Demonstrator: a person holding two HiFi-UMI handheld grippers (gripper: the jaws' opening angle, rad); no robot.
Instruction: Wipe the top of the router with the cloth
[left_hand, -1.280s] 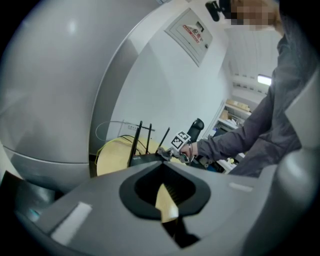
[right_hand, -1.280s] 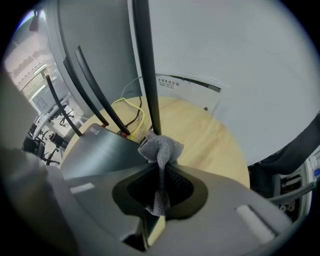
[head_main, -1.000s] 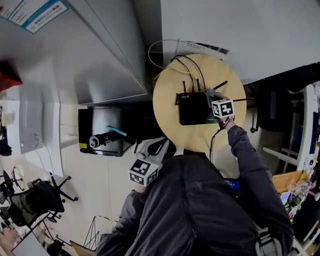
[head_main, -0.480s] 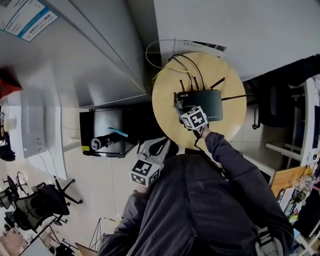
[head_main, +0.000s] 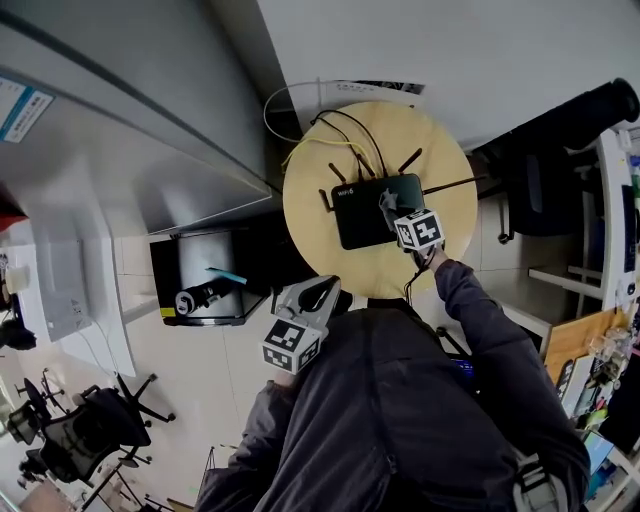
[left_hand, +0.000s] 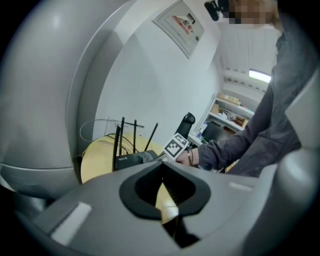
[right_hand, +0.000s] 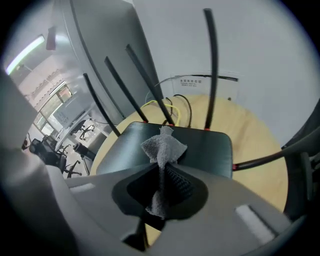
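- Router (head_main: 370, 212): flat black slab with rounded corners and a smooth matte top. It lies near the middle of a round, pale wooden surface (head_main: 375, 272).
- Thin black rod antennas (right_hand: 210, 65) stand up along the router's far edge, each with a small red ring at its base. One more sticks out sideways on the right.
- Black and yellow cables (head_main: 345, 130) loop off the back of the router and over the rim of the surface, toward the wall.
- Right claw (head_main: 390, 205): over the router's right half, pressed tight on the cloth (right_hand: 162, 150). The cloth is a grey, nubby terry weave, and a thin fold of it is clamped between the two ribbed pads.
- The cloth's free end sticks out past the tips as a crumpled tuft resting on the router's top, just short of the antenna bases.
- A marker cube (head_main: 420, 230) rides behind the right claw, and a dark grey sleeve (head_main: 480, 320) reaches forward to it.
- Left claw (head_main: 318, 292): held low by the person's chest, off the near-left rim of the surface and well apart from the router. Its tips are pressed together with nothing between them.
- The left claw's body is smooth grey plastic.
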